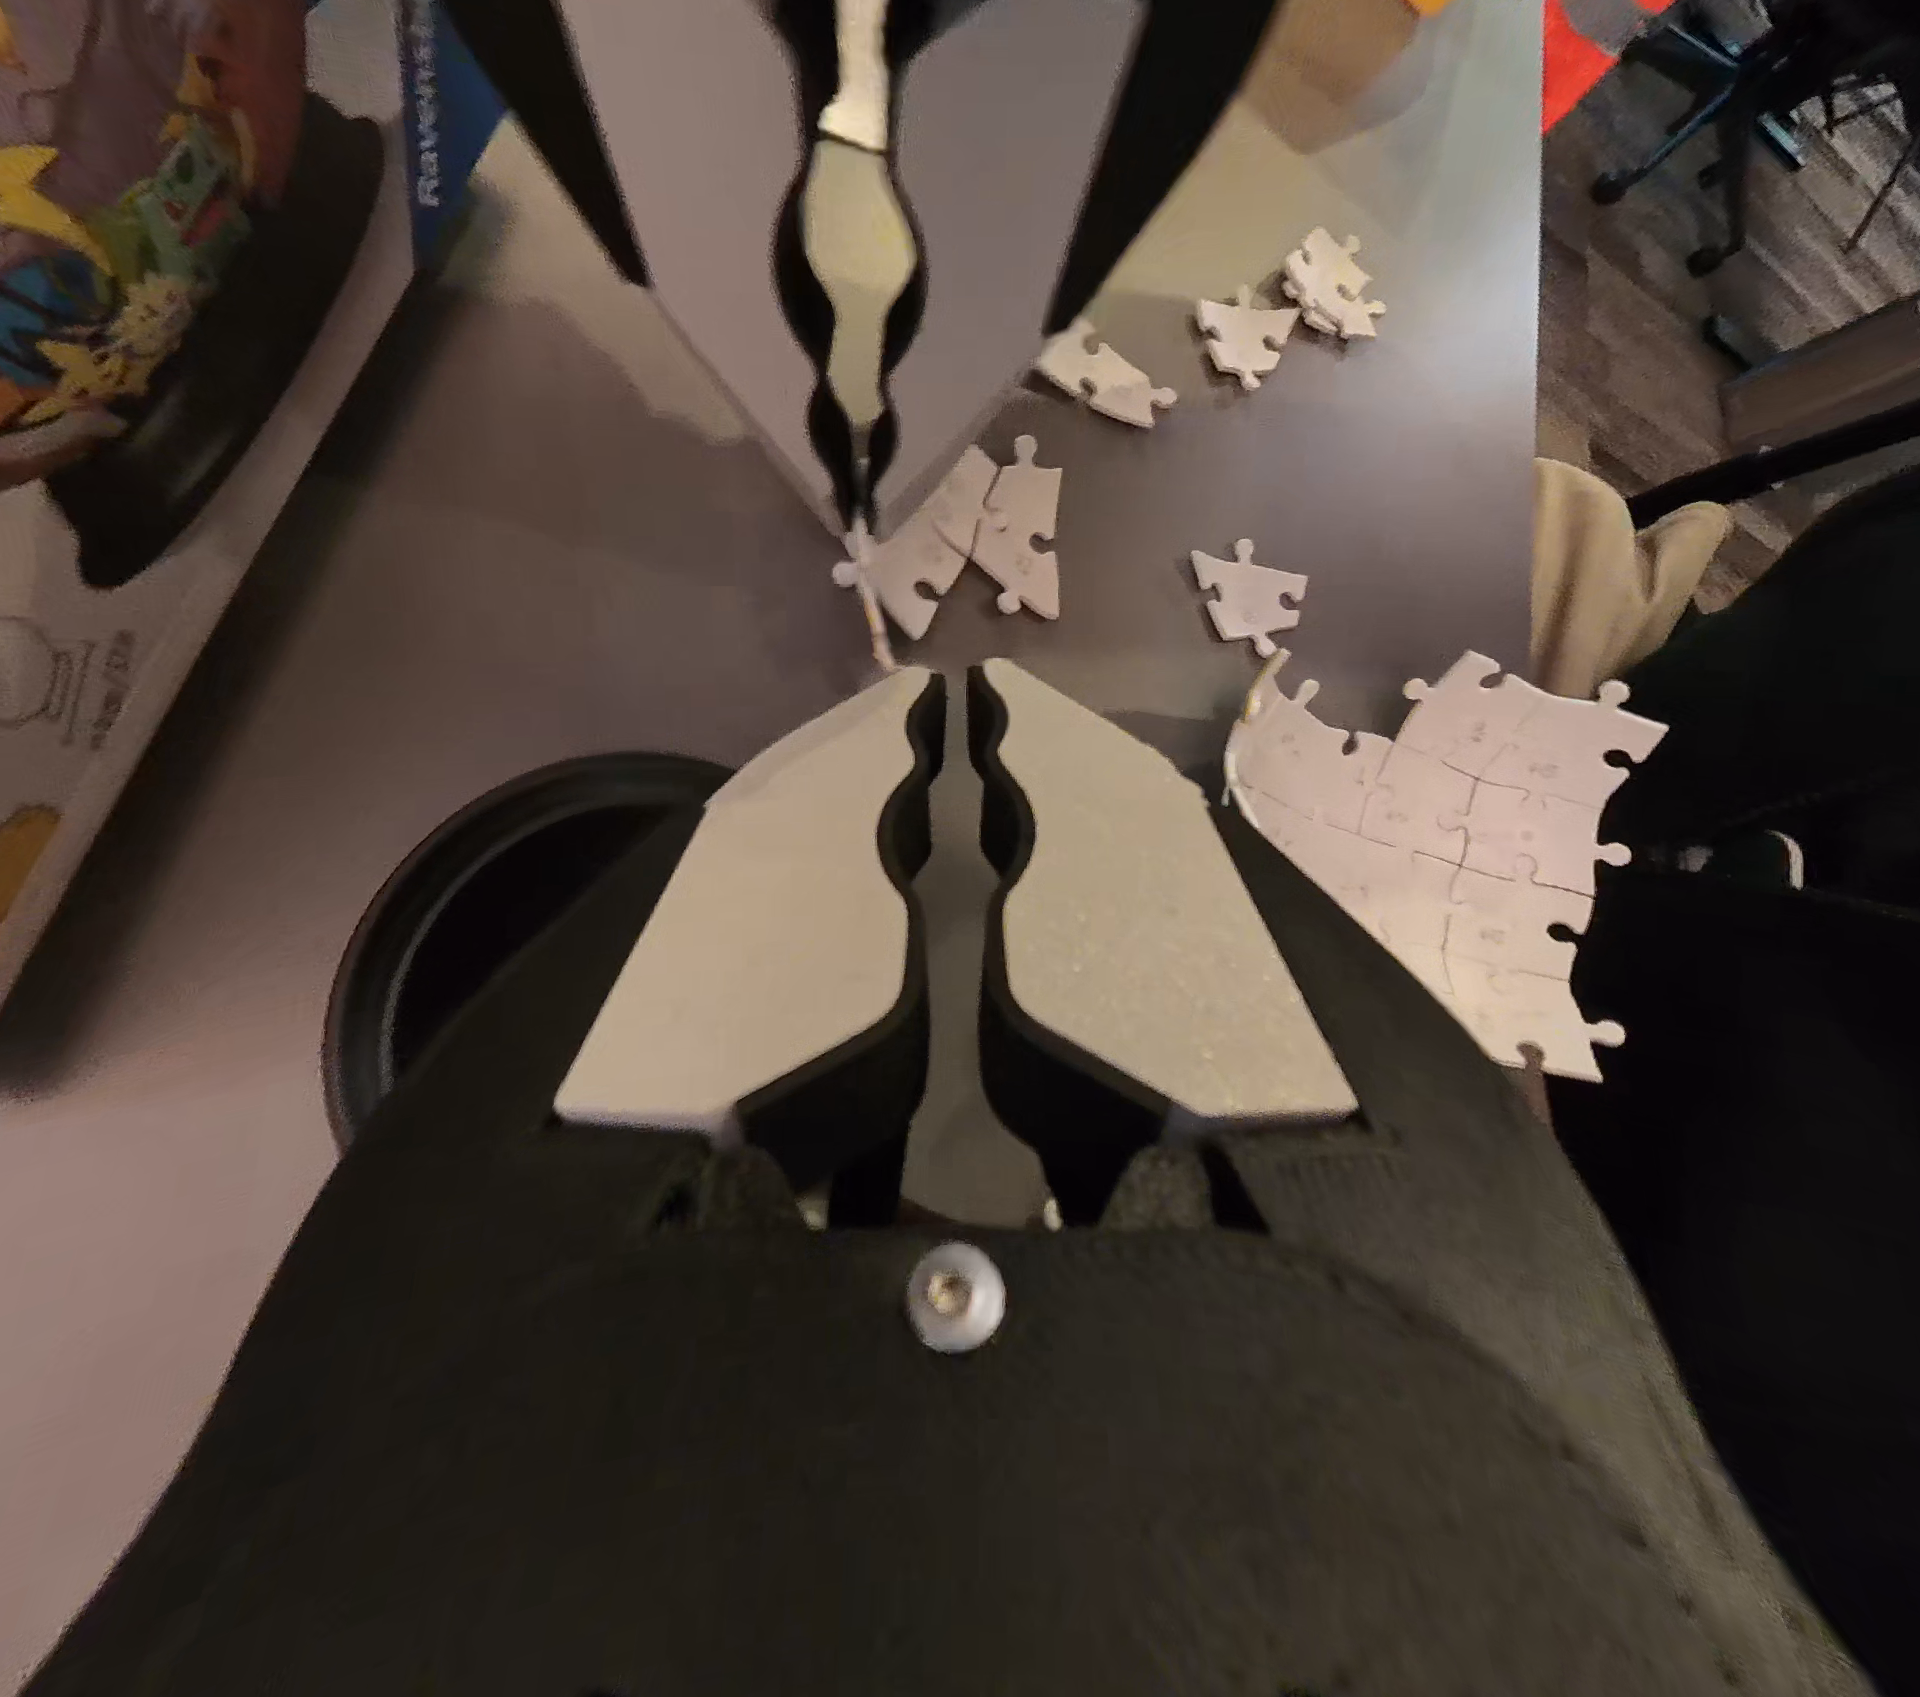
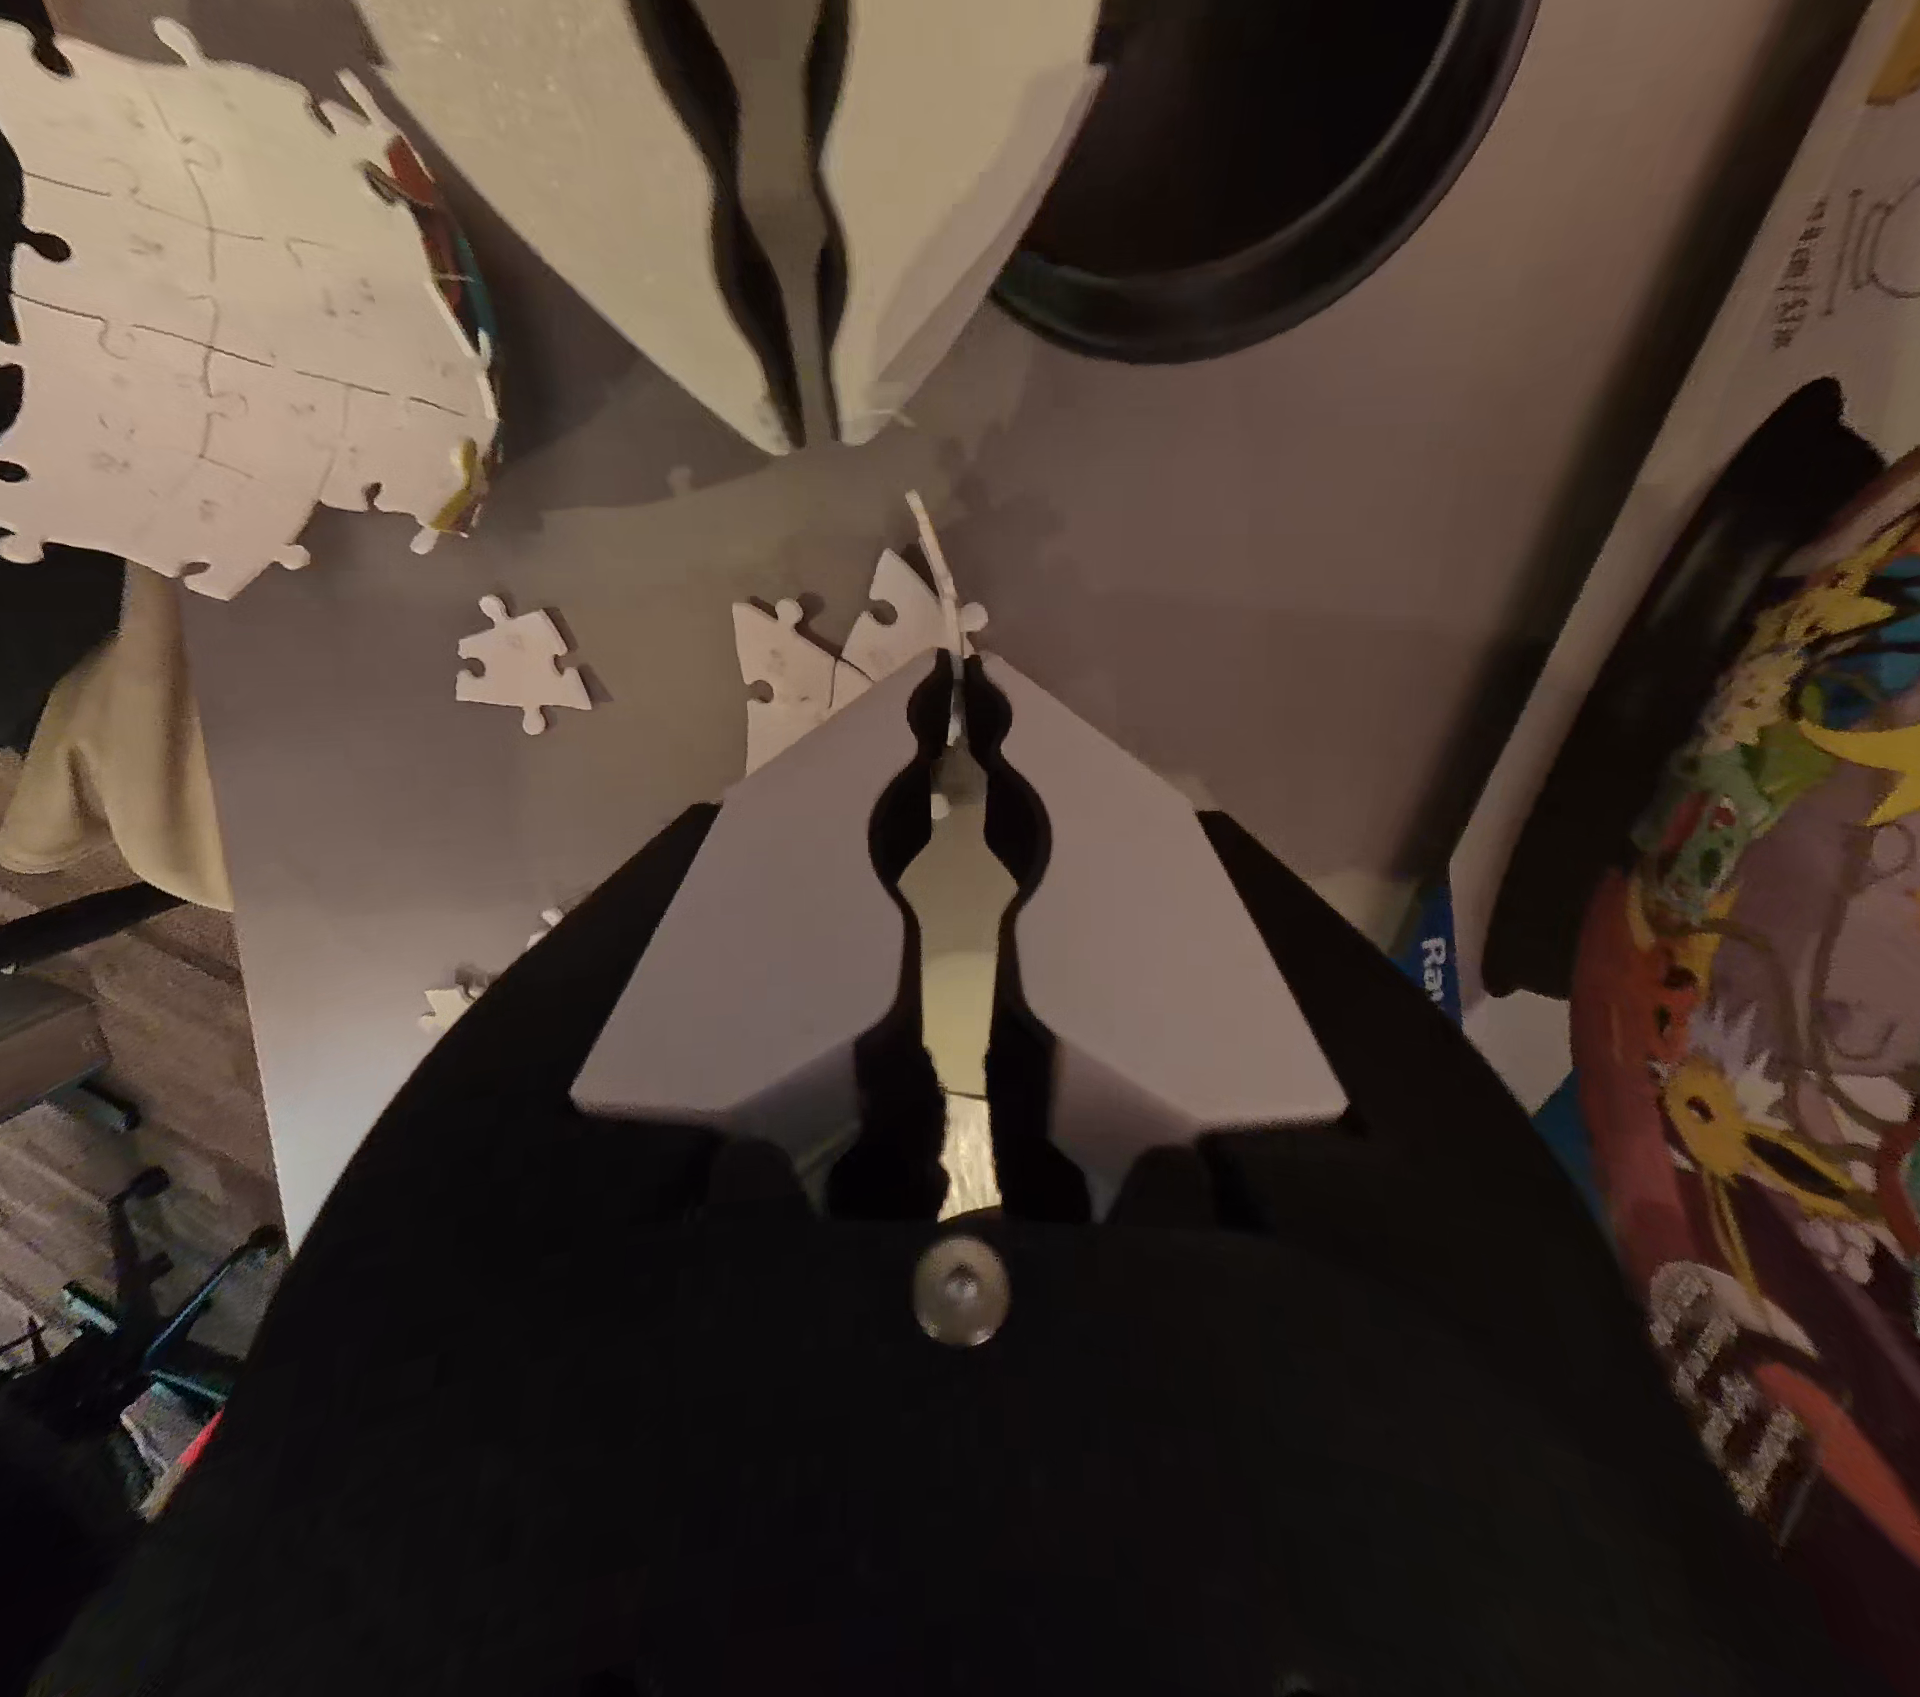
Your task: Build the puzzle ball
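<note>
A thin curved puzzle piece (image 2: 943,569) stands edge-on above the grey table (image 2: 1143,608), pinched at the tips of the right gripper (image 2: 956,668), whose jaws are clenched on it. Facing it nose to nose, the left gripper (image 1: 956,683) has its jaws nearly together with a narrow gap and nothing between them. The step looks like a handover or re-grip of the piece (its free end sticks out toward the left tips). Next, the left would need to close on that end. Loose pieces (image 1: 1013,535) lie just beside; the assembled curved section (image 1: 1455,858) rests nearby, the black ring stand (image 2: 1299,276) and puzzle box (image 1: 156,297) beyond.
</note>
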`<state>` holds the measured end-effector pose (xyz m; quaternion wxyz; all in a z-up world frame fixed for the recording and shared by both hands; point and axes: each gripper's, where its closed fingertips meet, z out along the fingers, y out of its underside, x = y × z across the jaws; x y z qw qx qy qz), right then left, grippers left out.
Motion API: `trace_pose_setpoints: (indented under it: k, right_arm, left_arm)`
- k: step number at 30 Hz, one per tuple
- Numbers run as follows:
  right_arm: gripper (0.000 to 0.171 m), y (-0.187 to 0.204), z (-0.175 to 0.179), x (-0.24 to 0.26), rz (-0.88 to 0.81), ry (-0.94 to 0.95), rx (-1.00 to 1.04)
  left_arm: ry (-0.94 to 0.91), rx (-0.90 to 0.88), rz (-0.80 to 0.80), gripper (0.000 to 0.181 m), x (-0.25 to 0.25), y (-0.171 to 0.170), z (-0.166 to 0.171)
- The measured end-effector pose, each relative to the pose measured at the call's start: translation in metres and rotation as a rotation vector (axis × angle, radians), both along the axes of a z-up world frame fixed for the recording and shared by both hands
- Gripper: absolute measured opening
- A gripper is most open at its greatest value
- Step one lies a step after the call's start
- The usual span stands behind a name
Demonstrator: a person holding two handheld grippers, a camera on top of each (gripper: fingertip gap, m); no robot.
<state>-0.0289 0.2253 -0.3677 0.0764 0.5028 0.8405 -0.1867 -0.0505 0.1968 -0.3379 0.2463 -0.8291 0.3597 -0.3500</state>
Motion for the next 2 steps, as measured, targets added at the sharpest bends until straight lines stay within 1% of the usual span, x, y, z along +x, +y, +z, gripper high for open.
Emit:
trace_pose_setpoints:
  k: [1, 2]
  right_arm:
    - [0.001, 0.0002, -0.0014, 0.0000, 0.004, 0.001, -0.003]
    - [0.000, -0.0007, -0.0015, -0.0011, 0.003, 0.009, -0.017]
  left_arm:
    - [-0.012, 0.020, -0.024, 0.004, 0.0033, -0.0028, 0.0008]
    - [-0.019, 0.035, -0.047, 0.004, 0.0057, -0.0062, 0.0012]
